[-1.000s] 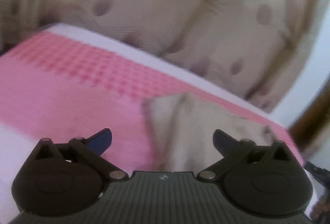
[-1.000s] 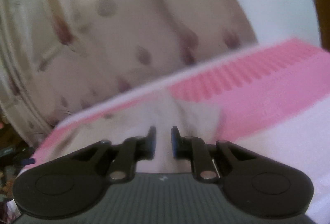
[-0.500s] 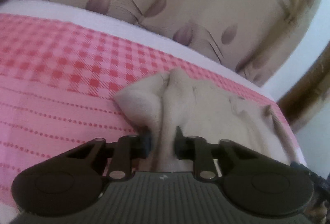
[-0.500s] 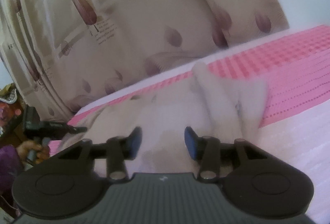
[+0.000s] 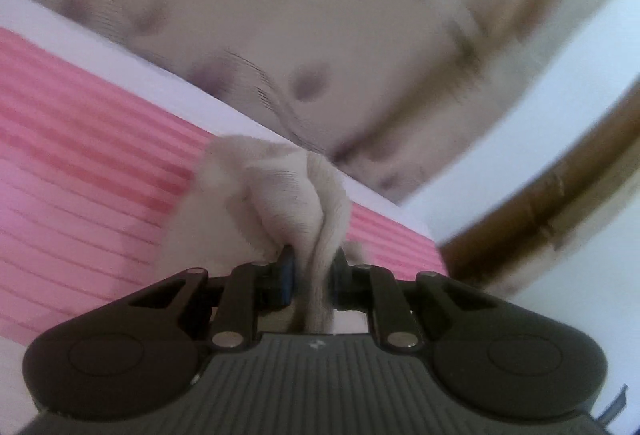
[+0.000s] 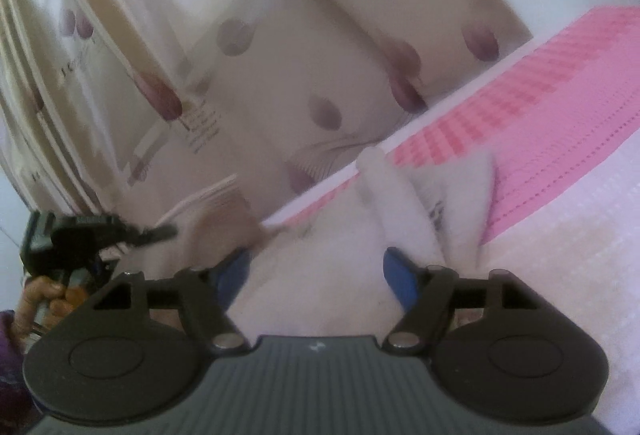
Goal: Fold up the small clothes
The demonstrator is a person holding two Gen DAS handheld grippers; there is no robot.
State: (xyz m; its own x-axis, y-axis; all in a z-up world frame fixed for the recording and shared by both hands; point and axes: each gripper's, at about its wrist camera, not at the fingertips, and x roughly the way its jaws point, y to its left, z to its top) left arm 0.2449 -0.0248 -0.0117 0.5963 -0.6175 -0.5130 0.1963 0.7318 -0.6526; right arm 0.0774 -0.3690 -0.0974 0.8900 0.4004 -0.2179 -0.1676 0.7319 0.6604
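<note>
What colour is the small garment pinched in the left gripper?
Off-white or cream garment, clearest in the left wrist view.

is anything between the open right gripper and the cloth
Nothing visible. The right gripper is open with the pale cloth lying directly between and ahead of its fingers on the pink bedcover. The left gripper is shut on the cloth, off to the side.

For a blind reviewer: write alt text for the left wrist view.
The left gripper is shut on a bunched fold of a cream garment, lifting it above a pink striped bedcover. Behind, blurred by motion, hangs a beige curtain with dark oval spots.
</note>
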